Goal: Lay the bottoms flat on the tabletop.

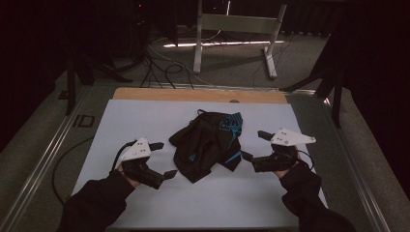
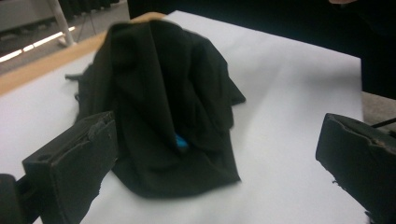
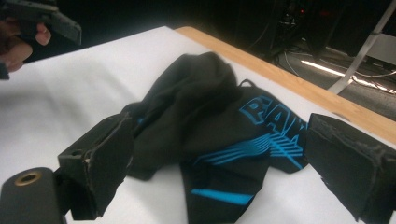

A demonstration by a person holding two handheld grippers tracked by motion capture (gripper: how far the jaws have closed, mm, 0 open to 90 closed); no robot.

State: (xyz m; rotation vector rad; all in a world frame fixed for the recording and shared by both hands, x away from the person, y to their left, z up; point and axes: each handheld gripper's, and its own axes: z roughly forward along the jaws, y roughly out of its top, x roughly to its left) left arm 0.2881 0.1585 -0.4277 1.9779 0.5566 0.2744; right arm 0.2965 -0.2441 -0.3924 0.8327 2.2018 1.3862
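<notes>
Lying on its side at the left of the high view, the left gripper [image 1: 163,159] is held in the person's left hand [image 1: 126,175], its grey three-cornered plate [image 1: 136,149] turned upward. Its fingers [image 2: 70,165] are spread wide apart with nothing between them, and they are pointed toward the crumpled garment just to their right, close to its edge but not touching it. A black sleeve [image 1: 94,203] is seen running from the bottom edge up to that hand.

At the middle of the white sheet [image 1: 145,121] that covers the table [image 1: 193,94], a black garment with blue print [image 1: 209,145] is found bunched in a loose heap. Blue lettering and blue stripes are shown on its right-hand part, seen clearly in the right gripper view [image 3: 219,135]; in the left gripper view the cloth [image 2: 163,102] is seen as a dark mound with one small blue spot.

At the right, the right gripper [image 1: 255,145] is held in the person's right hand [image 1: 285,166], also tipped on its side. Its fingers [image 3: 100,163] are likewise parted and empty. The lower fingertip is placed just beside the garment's right edge; whether contact is made cannot be told.
</notes>
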